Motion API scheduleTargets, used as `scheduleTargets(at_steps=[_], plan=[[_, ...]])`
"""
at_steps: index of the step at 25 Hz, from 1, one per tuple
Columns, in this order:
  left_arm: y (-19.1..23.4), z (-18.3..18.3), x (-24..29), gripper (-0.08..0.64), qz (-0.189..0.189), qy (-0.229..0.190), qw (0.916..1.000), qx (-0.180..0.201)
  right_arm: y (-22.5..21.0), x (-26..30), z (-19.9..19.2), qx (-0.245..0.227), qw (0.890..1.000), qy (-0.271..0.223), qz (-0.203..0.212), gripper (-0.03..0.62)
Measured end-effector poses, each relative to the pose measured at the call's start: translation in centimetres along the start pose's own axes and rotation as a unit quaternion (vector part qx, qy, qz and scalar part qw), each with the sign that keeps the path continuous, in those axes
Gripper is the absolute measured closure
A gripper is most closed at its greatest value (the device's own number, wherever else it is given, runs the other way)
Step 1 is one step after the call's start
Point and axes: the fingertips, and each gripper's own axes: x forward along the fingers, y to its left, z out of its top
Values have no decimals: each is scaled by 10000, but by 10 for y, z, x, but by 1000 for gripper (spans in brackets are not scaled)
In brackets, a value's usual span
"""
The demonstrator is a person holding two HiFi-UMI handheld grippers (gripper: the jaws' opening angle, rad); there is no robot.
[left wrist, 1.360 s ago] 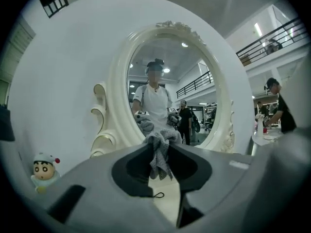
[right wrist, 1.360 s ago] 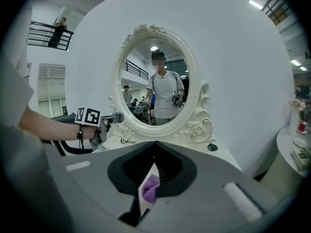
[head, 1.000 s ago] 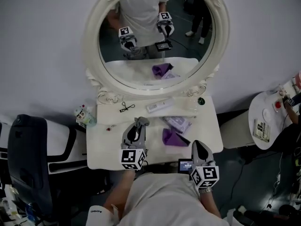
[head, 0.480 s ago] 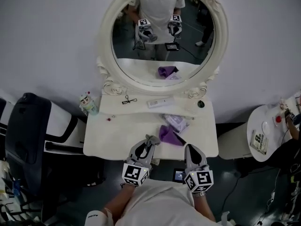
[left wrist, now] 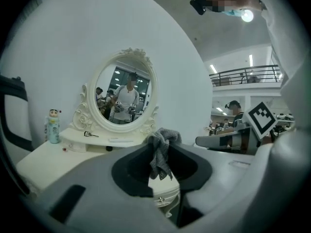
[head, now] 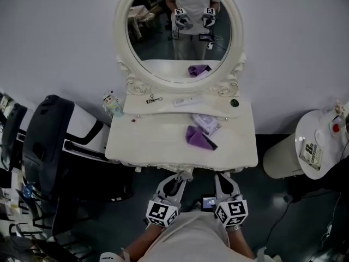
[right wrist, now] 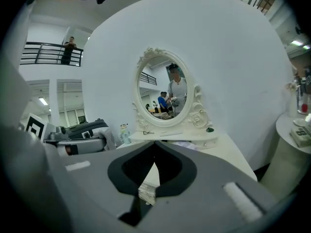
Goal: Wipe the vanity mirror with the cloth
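Observation:
The oval vanity mirror (head: 177, 31) in its ornate white frame stands at the back of the white vanity table (head: 147, 143). It also shows in the left gripper view (left wrist: 124, 98) and the right gripper view (right wrist: 165, 93). My left gripper (head: 181, 177) hangs off the table's front edge, shut on a small grey cloth (left wrist: 162, 149) that dangles from its tips. My right gripper (head: 221, 178) is beside it, also short of the table, its jaws closed together on nothing (right wrist: 155, 147). A purple cloth (head: 197, 137) lies crumpled on the table top.
On the table lie a pale packet (head: 206, 123), a white tube (head: 185, 100), an eyelash curler (head: 152, 99), a small dark knob-like object (head: 234, 102) and a figurine bottle (head: 113, 105). A black chair (head: 54, 146) stands at the left, a round white side table (head: 316, 146) at the right.
Both grippers have drawn back from above the table top to off its front edge. The view has backed away from the vanity. The left gripper still holds the grey cloth.

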Motion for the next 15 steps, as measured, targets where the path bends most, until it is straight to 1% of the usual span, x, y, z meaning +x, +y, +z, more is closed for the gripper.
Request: scheduleTargets(at_steps=[3,6,10,12,15], plan=[[5,-4,-28,479,355,-13,9994,-5,20,-4,-1,-185,9992,-22,352,586],[14,2,-46,479,634,-160,9979,-28,40,-6,2,-338,9975,-27,616,586],[11,2,-70,479,627,-356,9967,-378,69,-16,-10,-445,9958,161,781,586],[14,1,-93,479,618,-331,9969,-362,95,-20,-19,-485,9947,313,855,586],[28,2,-140,479,674,-232,9971,-258,147,-23,-30,-539,9921,513,1007,586]])
